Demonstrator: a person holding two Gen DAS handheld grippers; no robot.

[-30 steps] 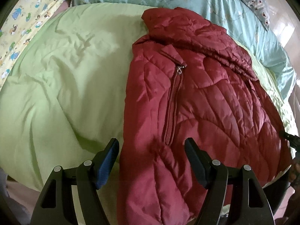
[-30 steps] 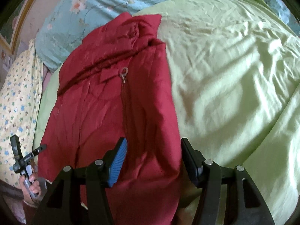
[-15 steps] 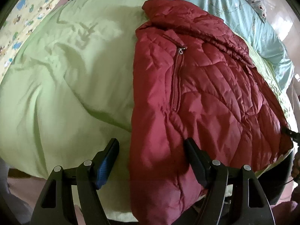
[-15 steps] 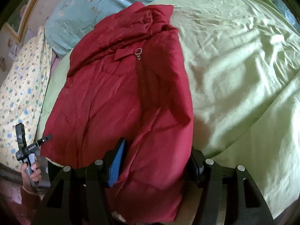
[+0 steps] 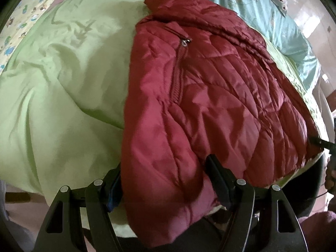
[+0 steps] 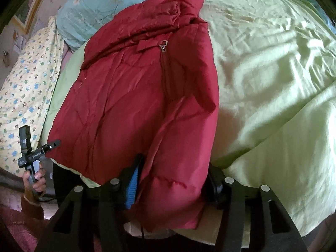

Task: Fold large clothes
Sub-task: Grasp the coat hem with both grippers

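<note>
A dark red quilted puffer jacket (image 5: 210, 96) lies on a light green bed cover, collar at the far end, zipped, its hem hanging over the near bed edge. My left gripper (image 5: 166, 184) is open, its two fingers straddling the jacket's near left hem corner, the cloth bulging between them. In the right wrist view the same jacket (image 6: 134, 96) shows, and my right gripper (image 6: 174, 180) is open with its fingers on either side of the jacket's near right hem corner. The left gripper (image 6: 52, 145) also shows there, at the jacket's far hem corner.
The green cover (image 5: 58, 88) spreads wide beside the jacket (image 6: 273, 79). Light blue floral bedding (image 5: 262, 6) lies beyond the collar. A yellow patterned sheet (image 6: 25, 96) lies at the bed's side. The person's hand (image 6: 34, 180) holds the left gripper handle.
Both grippers have moved forward over the jacket's hem, so the hem corners now sit between the open fingers. The jacket fills more of each view.
</note>
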